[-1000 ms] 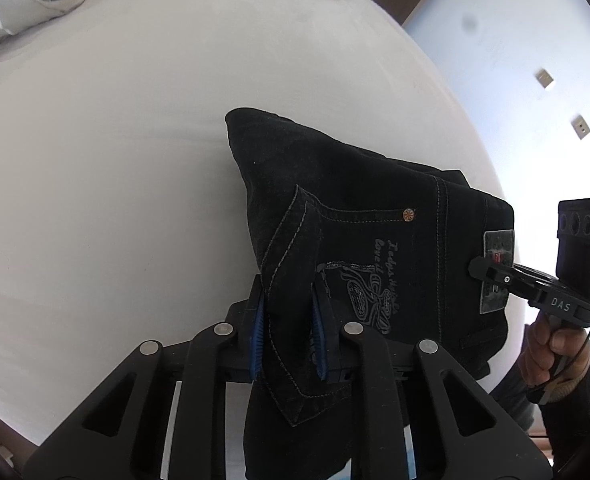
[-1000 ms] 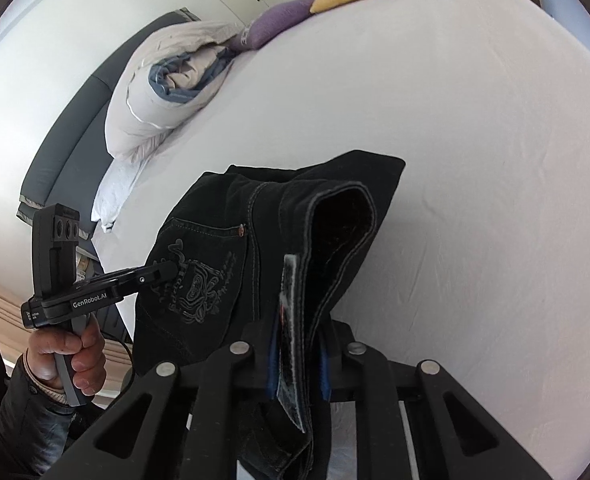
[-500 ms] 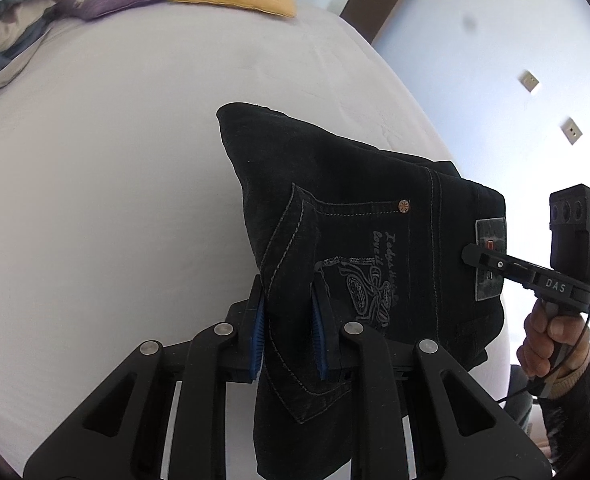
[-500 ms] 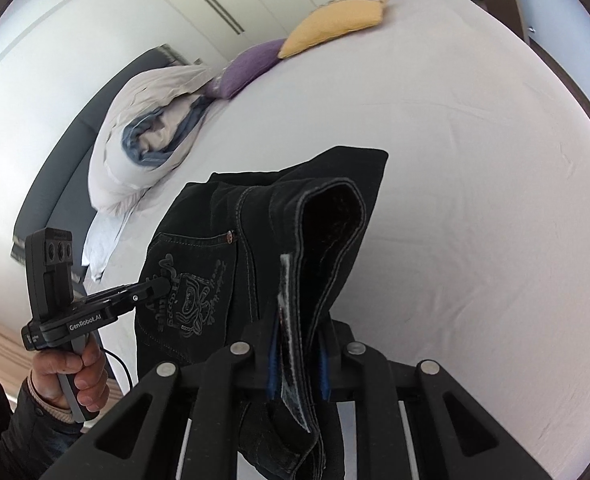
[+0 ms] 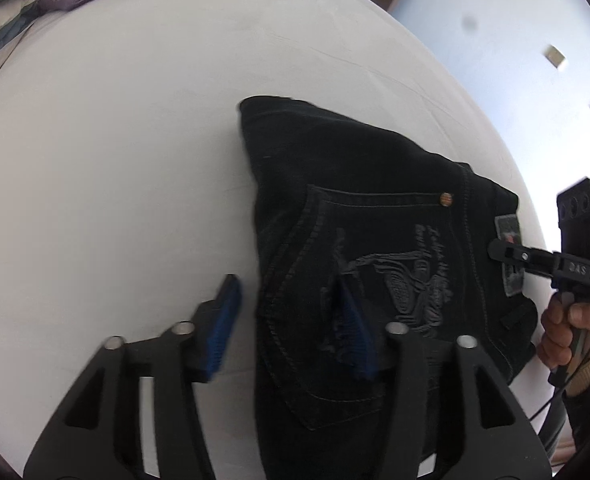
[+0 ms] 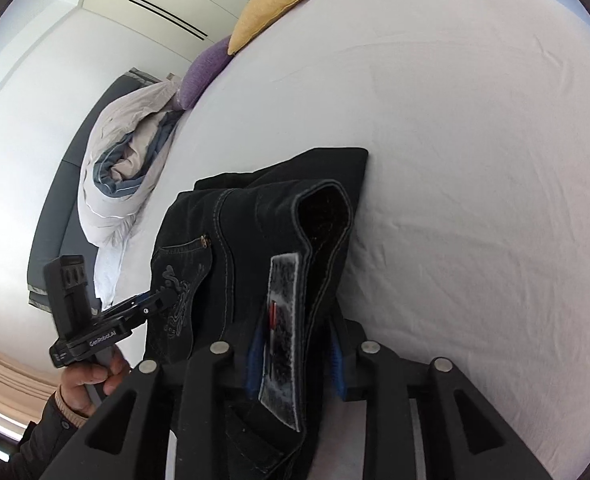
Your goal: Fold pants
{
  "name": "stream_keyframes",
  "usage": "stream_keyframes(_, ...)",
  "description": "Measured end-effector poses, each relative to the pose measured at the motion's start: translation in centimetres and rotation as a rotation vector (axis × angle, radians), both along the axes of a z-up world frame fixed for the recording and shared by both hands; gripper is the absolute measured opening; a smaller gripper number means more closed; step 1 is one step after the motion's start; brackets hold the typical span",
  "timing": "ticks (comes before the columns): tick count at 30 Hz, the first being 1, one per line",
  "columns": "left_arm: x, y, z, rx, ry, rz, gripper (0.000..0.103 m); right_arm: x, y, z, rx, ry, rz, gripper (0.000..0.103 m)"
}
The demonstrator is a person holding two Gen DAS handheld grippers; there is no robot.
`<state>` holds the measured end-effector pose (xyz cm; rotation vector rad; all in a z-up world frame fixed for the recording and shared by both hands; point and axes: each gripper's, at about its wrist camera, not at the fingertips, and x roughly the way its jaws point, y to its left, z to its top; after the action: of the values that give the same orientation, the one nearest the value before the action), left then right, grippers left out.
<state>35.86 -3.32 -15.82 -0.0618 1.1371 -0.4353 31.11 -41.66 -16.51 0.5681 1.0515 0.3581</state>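
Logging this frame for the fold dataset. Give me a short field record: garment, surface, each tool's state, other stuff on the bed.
garment: black jeans, folded bundle, back pocket up
surface: white bed sheet
left tool: fingers spread wide, edge of jeans between them, not clamped
right tool: pads look closed on the waistband by the label patch
other items: yellow pillow, purple pillow, rolled duvet at the far end

Left tongs [image 5: 291,320]: clamped on the pocket edge of the pants [image 5: 375,240] a second ago, now spread wide, blue pads apart, cloth let go.
Pants: folded bundle has settled lower onto the bed [image 5: 115,160].
Right tongs [image 6: 295,360]: pads sit a little wider around the waistband than before.
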Motion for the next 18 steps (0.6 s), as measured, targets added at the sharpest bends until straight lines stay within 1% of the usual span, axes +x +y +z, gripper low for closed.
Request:
stream_keyframes(1,0.1,0.5,-0.3,-0.024,0.004,0.016,0.063,-0.1,0.0,0.0,-0.003,-0.01,0.005,0.03)
stream_keyframes(3,-0.6,1.0,-0.2,-0.045,0.0,0.024,0.066,-0.2,0.0,0.0,-0.007,-0.03,0.015,0.031)
stream_keyframes(5,-0.4,0.4,-0.5,-0.021,-0.022,0.021,0.069,-0.3,-0.1,0.0,0.006,-0.038,0.017,0.032)
stream_keyframes(7,-0.6,0.4,-0.5,0.005,-0.041,0.023,0.072,0.1,0.4,0.3,0.015,-0.04,0.015,0.037)
stream_keyframes(8,0.0,0.0,-0.8,0.008,-0.044,0.026,0.072,-0.2,0.2,0.5,0.012,-0.042,0.01,0.039)
stream_keyframes(10,-0.6,0.3,-0.3,0.006,-0.053,0.034,0.072,-0.6,0.1,1.2,-0.007,-0.056,-0.004,0.05)
stream_keyframes(11,-1.0,0.4,-0.3,0.003,-0.062,0.037,0.072,-1.0,0.0,1.6,-0.019,-0.065,-0.014,0.052)
stream_keyframes(12,-1.4,0.7,0.1,0.002,-0.074,0.039,0.072,-1.5,-0.2,2.1,-0.027,-0.076,-0.029,0.059)
stream_keyframes(13,-2.1,0.8,0.8,-0.002,-0.094,0.045,0.072,-2.1,-0.6,2.7,-0.032,-0.086,-0.05,0.062)
stream_keyframes(15,-3.5,0.5,2.1,-0.02,-0.139,0.059,0.072,-3.4,-1.1,3.8,-0.044,-0.114,-0.087,0.063)
stream_keyframes(16,-4.3,0.5,3.0,-0.026,-0.173,0.071,0.074,-4.2,-1.2,4.4,-0.053,-0.129,-0.103,0.067)
stream_keyframes(18,-6.5,0.2,4.9,-0.003,-0.258,0.099,0.078,-6.1,-1.0,5.7,-0.089,-0.16,-0.143,0.073)
